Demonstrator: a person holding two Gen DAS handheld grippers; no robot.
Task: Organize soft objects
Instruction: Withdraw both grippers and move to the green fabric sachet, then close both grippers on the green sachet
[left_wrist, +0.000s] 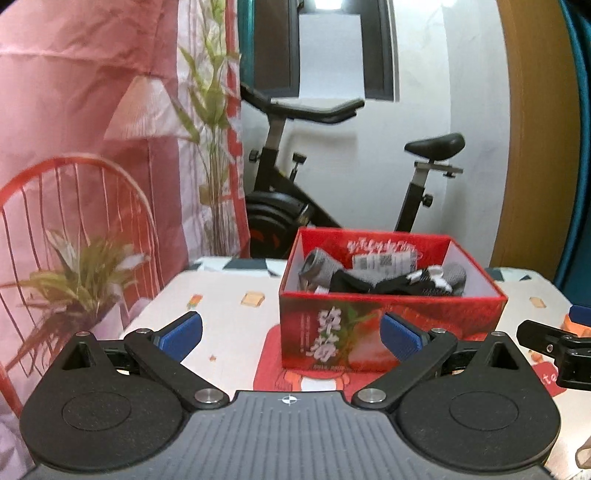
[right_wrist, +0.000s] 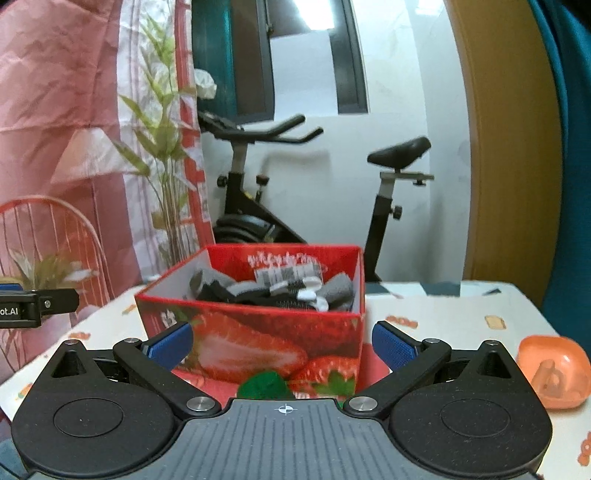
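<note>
Through the left wrist camera I see my left gripper (left_wrist: 290, 338) spread wide with nothing between its ribbed blue pads (left_wrist: 181, 334), held above the near part of the table (left_wrist: 229, 325), whose glossy cloth is cream with small printed pictures and a red patch. Straight ahead, toward the far edge, stands the red cardboard box (left_wrist: 391, 317), rectangular and open at the top, its front wall printed with white characters and a flower. Inside lies a loose heap of soft knitted socks (left_wrist: 380, 275), grey, black and white, some rolled, one with a paper label. The black tip of the other tool pokes in at the table's right edge. Behind the table are an exercise bike (left_wrist: 332, 166), a red wire chair (left_wrist: 74, 221) and pink curtain (left_wrist: 92, 92). Through the right wrist camera, my right gripper (right_wrist: 282, 345) is likewise wide open and empty, its pads clear of everything. Here the box (right_wrist: 258, 343) shows a corner and a strawberry-printed wall, with the socks (right_wrist: 280, 290) piled within. A blurred green lump (right_wrist: 264, 384) sits just before the box, and a rounded orange plastic piece (right_wrist: 552, 369) lies near the table's right edge (right_wrist: 480, 310).
</note>
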